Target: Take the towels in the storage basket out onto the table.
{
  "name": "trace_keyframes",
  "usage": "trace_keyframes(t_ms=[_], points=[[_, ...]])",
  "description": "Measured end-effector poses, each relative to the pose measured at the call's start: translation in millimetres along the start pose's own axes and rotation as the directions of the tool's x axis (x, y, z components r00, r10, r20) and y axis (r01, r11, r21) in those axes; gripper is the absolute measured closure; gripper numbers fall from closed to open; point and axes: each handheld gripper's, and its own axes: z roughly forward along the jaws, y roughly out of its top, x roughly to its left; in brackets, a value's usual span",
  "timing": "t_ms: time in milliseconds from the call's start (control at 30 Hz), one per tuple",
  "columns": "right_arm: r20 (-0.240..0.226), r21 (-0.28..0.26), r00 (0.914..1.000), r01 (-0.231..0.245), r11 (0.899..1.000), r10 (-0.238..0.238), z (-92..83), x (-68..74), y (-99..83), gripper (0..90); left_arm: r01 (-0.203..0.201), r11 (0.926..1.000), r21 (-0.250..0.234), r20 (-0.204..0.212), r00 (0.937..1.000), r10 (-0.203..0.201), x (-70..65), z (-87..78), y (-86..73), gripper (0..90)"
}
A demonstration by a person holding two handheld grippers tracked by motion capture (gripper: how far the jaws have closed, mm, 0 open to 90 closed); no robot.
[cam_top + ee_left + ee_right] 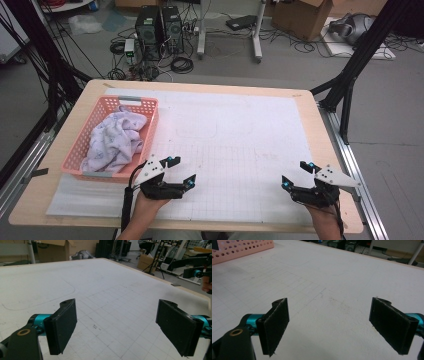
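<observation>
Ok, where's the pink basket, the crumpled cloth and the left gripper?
pink basket (71,152), high view, on its left perforated wall.
crumpled cloth (116,140), high view, on its bunched middle.
left gripper (183,170), high view, midway between its open fingertips.

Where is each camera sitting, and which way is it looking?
High view: above the near side, looking forward and down on the table; both forearms, left gripper and right gripper, pink basket holding a cloth.
Left gripper view: rides the left gripper, facing across the grid mat; own jaws wide apart, the other hand's gripper far right.
Right gripper view: rides the right gripper, facing the basket; jaws apart.
Shared: all show the mat; high and right views share the basket.
</observation>
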Motion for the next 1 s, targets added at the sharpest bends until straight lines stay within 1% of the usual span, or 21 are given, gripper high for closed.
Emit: trace_keyframes(t_ms=[133,167,500,700,833,1000], points=[[0.002,0.001,1.0,0.004,1.0,-0.004,0.0,-0.2,-0.7,15.0,-0.001,1.0,0.007,0.005,1.0,0.001,0.6,1.0,-0.1,17.6],[0.001,0.003,1.0,-0.002,1.0,0.002,-0.3,0.1,-0.8,15.0,-0.001,1.0,0.009,0.006,1.0,0.001,0.5,1.3,-0.2,17.6],[0.0,0.003,1.0,-0.003,1.0,0.003,-0.3,0.2,-1.3,15.0,-0.002,1.0,0.006,0.008,1.0,0.002,0.1,1.8,0.2,17.6],[0.0,0.006,1.0,-0.004,1.0,0.004,-0.1,0.3,-1.5,15.0,-0.01,0.9999,-0.011,0.007,0.9999,0.01,-1.4,-0.1,5.3,17.8],[-0.001,0.006,1.0,-0.002,1.0,0.002,0.1,0.3,-1.5,15.0,-0.013,0.9998,-0.018,0.001,0.9999,0.013,0.2,-2.4,7.8,17.8],[-0.001,0.007,1.0,-0.005,1.0,0.005,0.0,0.5,-1.6,15.0,-0.007,0.9997,-0.025,-0.003,1.0,0.007,1.4,-3.9,9.1,17.8]])
